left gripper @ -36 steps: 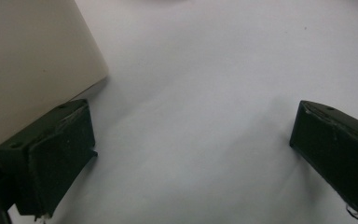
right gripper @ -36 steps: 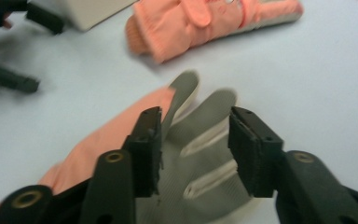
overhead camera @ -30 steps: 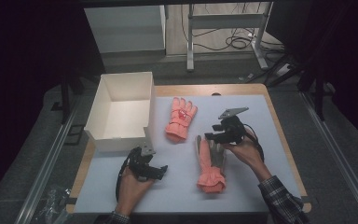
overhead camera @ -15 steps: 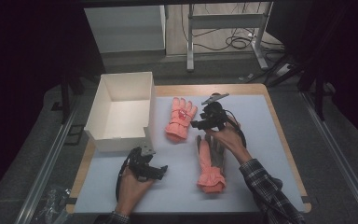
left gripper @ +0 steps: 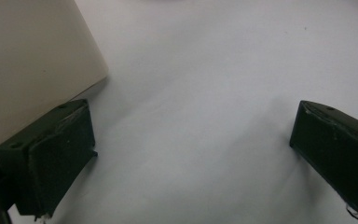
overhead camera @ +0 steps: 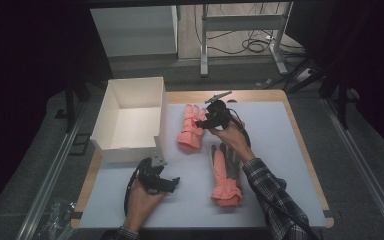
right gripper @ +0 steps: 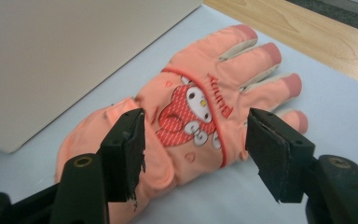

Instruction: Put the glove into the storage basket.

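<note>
Up top, the high view shows a wooden table (overhead camera: 275, 95) with a smooth pale blue-white mat (overhead camera: 290, 150) on it. Around it the room is dark, with a grey floor, metal rails at the sides and black cables (overhead camera: 255, 45) lying far behind.

Next, the right gripper (overhead camera: 206, 121) hovers over the far glove (overhead camera: 190, 129). Its jaws are open and have just been opening. In the right gripper view the glove (right gripper: 200, 112) lies flat between and just past the two black jaws, and the pads do not press on it. Its long way runs from the cuff, near the left jaw, to the fingers, which point away past the right jaw toward the wooden edge.

It is soft, puffy, orange-pink cloth with pale strips between the fingers and a little red heart picture with a white bunny face on the back.

A second glove (overhead camera: 226, 175) lies under the person's right arm, nearer the person.

Beside the far glove stands a white box (overhead camera: 130, 112) with stiff, plain walls and an open top.

The left gripper (overhead camera: 172, 182) rests low on the mat, jaws wide open with bare mat between them. The box corner (left gripper: 37, 60) is just past its left jaw.
</note>
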### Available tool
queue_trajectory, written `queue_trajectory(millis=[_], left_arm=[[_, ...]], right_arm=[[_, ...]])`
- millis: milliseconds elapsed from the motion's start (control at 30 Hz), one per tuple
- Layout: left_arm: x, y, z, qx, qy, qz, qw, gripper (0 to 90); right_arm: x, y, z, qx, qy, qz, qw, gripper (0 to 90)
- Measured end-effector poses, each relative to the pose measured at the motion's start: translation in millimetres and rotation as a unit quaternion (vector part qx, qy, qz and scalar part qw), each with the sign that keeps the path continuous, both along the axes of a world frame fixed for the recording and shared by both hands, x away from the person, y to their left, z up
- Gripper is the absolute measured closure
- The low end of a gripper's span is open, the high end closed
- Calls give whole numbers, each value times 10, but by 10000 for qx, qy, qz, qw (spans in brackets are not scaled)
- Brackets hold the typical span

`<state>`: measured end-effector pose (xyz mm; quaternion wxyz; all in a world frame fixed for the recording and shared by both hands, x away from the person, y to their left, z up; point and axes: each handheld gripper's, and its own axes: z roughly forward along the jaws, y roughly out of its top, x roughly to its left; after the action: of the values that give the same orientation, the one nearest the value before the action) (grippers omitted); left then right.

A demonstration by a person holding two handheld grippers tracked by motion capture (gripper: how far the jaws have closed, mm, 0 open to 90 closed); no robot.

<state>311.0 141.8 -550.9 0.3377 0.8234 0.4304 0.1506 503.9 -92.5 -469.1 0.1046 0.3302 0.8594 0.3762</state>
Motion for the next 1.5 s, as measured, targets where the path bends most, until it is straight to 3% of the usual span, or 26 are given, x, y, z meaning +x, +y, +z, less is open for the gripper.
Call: queue_trajectory(millis=[233, 400, 533, 600, 700, 767, 800, 900, 1267, 1500], left_arm=[[0, 1, 1, 12, 1, -5, 10000, 0], [0, 0, 0, 1, 0, -1, 10000, 0], [0, 0, 0, 1, -3, -5, 10000, 0], [0, 0, 0, 1, -3, -4, 10000, 0], [0, 1, 0, 2, -3, -5, 10000, 0], [0, 0, 0, 1, -3, -4, 10000, 0], [0, 0, 0, 3, -4, -4, 10000, 0], [0, 0, 0, 2, -5, -3, 10000, 0], [0, 0, 0, 4, -1, -2, 10000, 0], [0, 1, 0, 12, -2, -4, 10000, 0]], right_arm=[[148, 142, -84, -88, 31, -31, 10000, 393], [239, 268, -214, -337, 26, -46, 9994, 358], [300, 328, -325, -502, 192, -31, 9985, 360], [315, 335, -343, -521, 254, -8, 9983, 386], [348, 350, -372, -433, 533, 51, 9976, 608], [341, 356, -373, -425, 545, 60, 9976, 659], [313, 364, -364, -447, 491, 71, 9978, 778], [287, 343, -331, -446, 476, 69, 9978, 847], [180, 235, -137, -343, 521, 180, 9979, 862], [31, 192, 63, -86, 591, 486, 9970, 860]])
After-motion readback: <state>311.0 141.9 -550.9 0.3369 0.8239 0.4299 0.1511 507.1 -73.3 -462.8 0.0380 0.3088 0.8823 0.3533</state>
